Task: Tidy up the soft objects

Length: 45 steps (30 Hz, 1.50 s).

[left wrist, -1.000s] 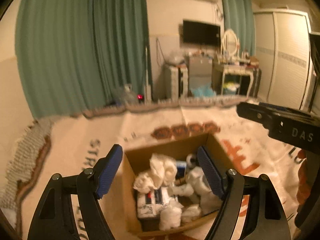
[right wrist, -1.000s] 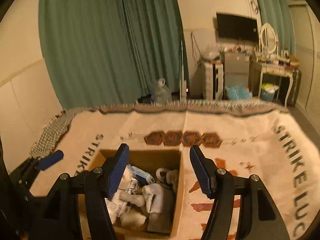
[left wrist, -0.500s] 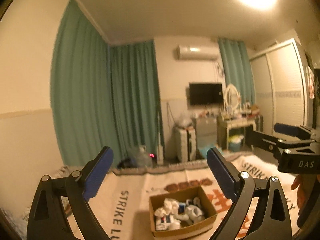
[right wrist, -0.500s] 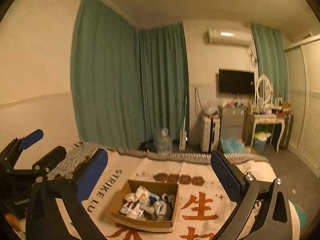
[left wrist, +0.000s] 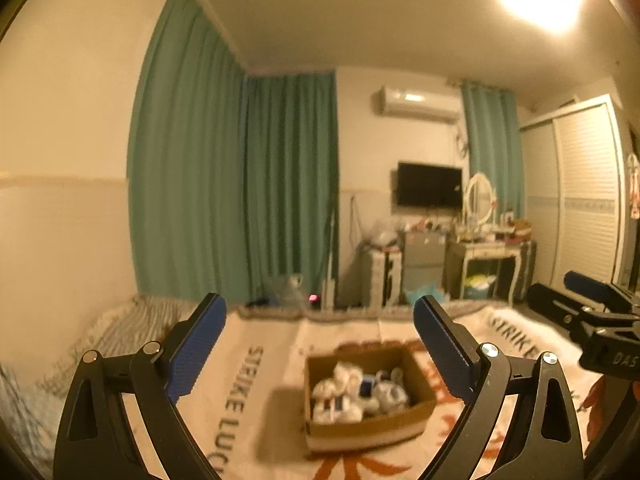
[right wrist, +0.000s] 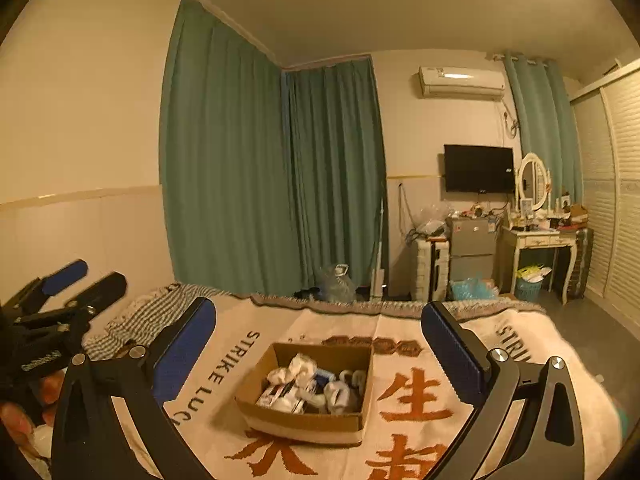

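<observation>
A brown cardboard box (right wrist: 304,420) sits on a cream blanket with orange characters (right wrist: 416,400). It holds several white soft items (right wrist: 304,384) in a heap. In the left wrist view the box (left wrist: 372,428) and its contents (left wrist: 352,396) look blurred. My left gripper (left wrist: 320,352) is open and empty, held well back from and above the box; it also shows at the left of the right wrist view (right wrist: 64,292). My right gripper (right wrist: 320,352) is open and empty, likewise back from the box; it shows at the right of the left wrist view (left wrist: 588,300).
The blanket covers a bed; a checked cloth (right wrist: 148,320) lies at its far left corner. Green curtains (right wrist: 272,184), a wall TV (right wrist: 478,168), a dressing table (right wrist: 540,240) and a white wardrobe (left wrist: 580,200) stand beyond the bed.
Both grippers have pulled up and back from just over the box. The box now looks small and far, and the ceiling has come into view.
</observation>
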Tool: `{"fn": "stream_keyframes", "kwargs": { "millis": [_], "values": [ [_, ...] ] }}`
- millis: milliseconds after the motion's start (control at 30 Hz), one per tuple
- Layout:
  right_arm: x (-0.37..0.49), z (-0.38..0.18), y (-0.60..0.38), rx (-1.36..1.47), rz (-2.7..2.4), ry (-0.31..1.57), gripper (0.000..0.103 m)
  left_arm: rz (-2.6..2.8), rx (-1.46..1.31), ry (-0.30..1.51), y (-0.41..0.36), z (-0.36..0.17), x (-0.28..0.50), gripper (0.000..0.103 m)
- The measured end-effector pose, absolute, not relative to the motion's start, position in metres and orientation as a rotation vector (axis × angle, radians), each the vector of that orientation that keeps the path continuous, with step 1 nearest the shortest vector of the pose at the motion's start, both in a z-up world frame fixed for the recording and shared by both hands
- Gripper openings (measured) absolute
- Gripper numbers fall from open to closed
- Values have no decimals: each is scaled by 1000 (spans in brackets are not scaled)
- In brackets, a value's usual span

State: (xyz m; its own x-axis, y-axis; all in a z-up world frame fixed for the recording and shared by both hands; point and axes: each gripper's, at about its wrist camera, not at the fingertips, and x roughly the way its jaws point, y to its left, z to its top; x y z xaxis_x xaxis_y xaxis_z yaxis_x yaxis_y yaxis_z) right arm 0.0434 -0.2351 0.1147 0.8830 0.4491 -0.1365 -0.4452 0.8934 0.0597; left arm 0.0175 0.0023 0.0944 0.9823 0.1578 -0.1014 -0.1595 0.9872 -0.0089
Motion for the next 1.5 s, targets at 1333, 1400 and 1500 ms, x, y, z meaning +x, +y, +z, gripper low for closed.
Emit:
{"fn": "stream_keyframes", "kwargs": {
  "millis": [1333, 1400, 1500],
  "values": [
    [101, -1, -227, 1, 392, 356, 103, 188, 29, 315, -4, -2, 51, 96],
    [100, -1, -226, -1, 390, 356, 103, 187, 28, 317, -4, -2, 51, 96],
    [99, -1, -226, -1, 394, 353, 103, 185, 28, 318, -4, -2, 51, 96]
  ]
}}
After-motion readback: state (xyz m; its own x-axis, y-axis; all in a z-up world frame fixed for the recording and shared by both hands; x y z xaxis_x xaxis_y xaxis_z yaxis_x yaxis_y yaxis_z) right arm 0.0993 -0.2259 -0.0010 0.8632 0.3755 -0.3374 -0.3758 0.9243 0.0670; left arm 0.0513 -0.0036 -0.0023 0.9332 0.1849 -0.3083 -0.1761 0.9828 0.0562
